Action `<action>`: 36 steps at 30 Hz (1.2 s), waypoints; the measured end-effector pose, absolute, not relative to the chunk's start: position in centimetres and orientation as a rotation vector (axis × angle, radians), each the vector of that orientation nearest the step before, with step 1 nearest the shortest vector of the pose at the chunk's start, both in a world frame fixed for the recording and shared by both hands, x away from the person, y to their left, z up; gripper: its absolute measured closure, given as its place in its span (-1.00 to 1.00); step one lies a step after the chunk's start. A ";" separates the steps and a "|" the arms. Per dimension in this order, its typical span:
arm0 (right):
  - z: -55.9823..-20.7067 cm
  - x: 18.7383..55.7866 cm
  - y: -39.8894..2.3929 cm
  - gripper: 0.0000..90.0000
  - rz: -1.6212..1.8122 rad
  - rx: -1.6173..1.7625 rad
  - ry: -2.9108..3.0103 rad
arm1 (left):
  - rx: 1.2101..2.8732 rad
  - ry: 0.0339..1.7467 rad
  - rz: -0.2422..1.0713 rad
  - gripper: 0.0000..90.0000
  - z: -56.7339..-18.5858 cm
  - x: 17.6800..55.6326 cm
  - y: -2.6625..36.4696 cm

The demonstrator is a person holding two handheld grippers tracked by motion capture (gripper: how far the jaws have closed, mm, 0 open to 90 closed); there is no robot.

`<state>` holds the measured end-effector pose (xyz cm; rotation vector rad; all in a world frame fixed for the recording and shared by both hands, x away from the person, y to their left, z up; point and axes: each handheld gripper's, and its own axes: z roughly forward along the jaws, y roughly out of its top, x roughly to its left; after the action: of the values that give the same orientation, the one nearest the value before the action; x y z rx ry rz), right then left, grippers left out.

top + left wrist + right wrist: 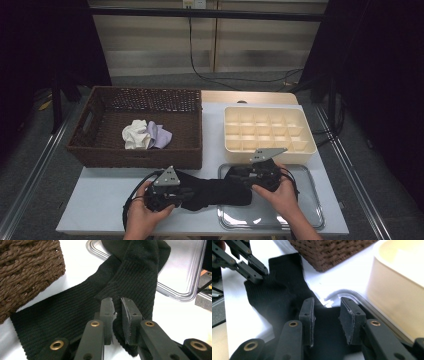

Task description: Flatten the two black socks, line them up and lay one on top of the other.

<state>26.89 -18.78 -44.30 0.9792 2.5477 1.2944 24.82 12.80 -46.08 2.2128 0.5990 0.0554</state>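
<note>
A black sock (pixel 215 192) lies flat near the front edge of the table (pixel 100 200), stretched from the left gripper (pixel 175 196) across to the tray (pixel 305 210), with one end draped over the tray's left rim. In the left gripper view it shows as two ribbed layers, one lying over the other (whether a pair or one folded piece, I cannot tell).

The left gripper has its jaws nearly together, pinching the sock's edge between the pads (pixel 126 315); cloth bunches in the narrow gap. A hand (pixel 142 215) holds it by the front edge, left of the middle.

The right gripper (pixel 240 175) sits over the tray's left rim, held by the other hand (pixel 282 197). Its jaws stand apart over the sock, and the pads (pixel 348 320) do not press on the cloth; it grips nothing.

The wicker basket (pixel 100 150) fills the back left part of the table, with a white and a lilac cloth (pixel 145 135) inside. The cream divided box (pixel 270 131) stands at the back right, just behind the tray.
</note>
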 end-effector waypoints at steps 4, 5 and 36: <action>-44.7 26.9 -17.8 0.43 1.322 0.960 2.583 | 2.211 0.603 0.060 0.78 -46.1 24.9 12.8; -44.8 26.8 -17.4 0.43 1.322 0.950 2.599 | 2.210 0.603 0.057 0.78 -46.2 24.9 12.9; -44.4 27.3 -16.2 0.96 1.431 0.990 2.556 | 2.103 0.596 0.162 0.73 -43.7 28.6 12.5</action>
<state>27.30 -16.25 -44.43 0.9897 2.5561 1.4307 28.56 12.46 -43.75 2.1033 0.5962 0.1623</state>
